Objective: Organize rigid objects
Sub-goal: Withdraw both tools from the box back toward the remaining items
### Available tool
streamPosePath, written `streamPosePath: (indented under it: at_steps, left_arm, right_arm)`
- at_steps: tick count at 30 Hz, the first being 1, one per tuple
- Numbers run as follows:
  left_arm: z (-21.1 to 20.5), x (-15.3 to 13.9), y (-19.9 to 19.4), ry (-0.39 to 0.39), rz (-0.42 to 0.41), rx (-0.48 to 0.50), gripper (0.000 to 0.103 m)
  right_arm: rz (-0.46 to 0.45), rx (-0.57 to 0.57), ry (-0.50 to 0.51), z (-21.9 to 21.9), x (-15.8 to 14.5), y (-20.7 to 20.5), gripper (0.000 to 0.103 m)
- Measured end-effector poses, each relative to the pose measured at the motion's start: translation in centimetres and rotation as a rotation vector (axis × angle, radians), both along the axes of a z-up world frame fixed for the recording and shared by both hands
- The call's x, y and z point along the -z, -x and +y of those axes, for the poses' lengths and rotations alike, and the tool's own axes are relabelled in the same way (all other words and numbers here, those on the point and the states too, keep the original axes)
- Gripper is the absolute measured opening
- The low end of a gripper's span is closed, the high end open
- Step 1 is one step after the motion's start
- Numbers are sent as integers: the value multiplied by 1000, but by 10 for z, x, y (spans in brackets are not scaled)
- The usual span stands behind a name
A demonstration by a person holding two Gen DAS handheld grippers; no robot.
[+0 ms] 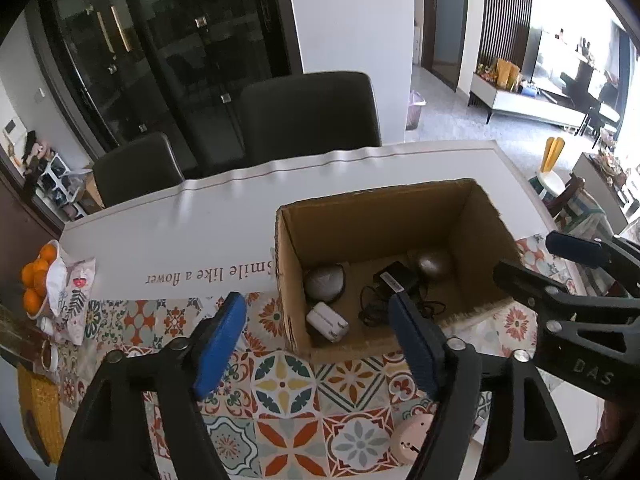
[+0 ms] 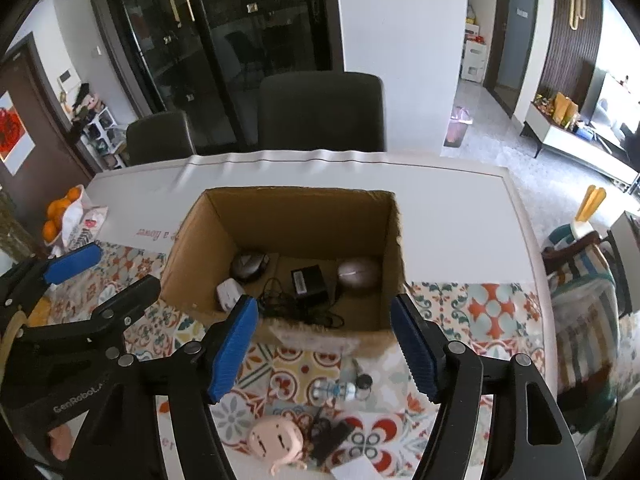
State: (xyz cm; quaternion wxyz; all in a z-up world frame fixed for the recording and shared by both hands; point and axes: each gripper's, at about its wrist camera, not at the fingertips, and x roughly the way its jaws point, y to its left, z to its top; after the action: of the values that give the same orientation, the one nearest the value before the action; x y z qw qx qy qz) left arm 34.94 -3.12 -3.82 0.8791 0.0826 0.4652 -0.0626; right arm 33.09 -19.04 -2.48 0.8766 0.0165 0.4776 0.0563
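Observation:
An open cardboard box (image 1: 376,200) (image 2: 296,193) stands on the patterned cloth. Inside lie a grey mouse (image 1: 324,282) (image 2: 249,266), a white charger (image 1: 326,322) (image 2: 230,294), a black adapter with its cable (image 1: 394,280) (image 2: 308,282) and a round brownish object (image 1: 432,264) (image 2: 358,274). In front of the box the cloth holds a small bottle (image 2: 336,390), a pink object (image 2: 276,442) (image 1: 412,436) and a small black item (image 2: 328,436). My left gripper (image 1: 316,342) (image 2: 126,267) hovers open at the box's near left corner. My right gripper (image 2: 324,348) (image 1: 524,256) hangs open over the near wall, holding nothing.
A bowl of oranges (image 1: 38,280) (image 2: 60,212) and a printed pouch (image 1: 76,292) sit at the table's left edge. Two dark chairs (image 1: 308,112) (image 2: 320,108) stand behind the white table (image 1: 200,216). A white slip of paper (image 2: 356,472) lies near the front edge.

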Motion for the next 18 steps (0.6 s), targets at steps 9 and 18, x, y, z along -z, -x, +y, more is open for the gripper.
streamPosePath:
  at_steps: [9,18]
  left_arm:
    - [-3,-14,42,14,-45,11,87]
    - [-12,-17,81,8,-63,36,96]
  right_arm:
    - [-54,3,0,-12,-14,53,78]
    - [-63,-1,-39,-21,-9,90,79]
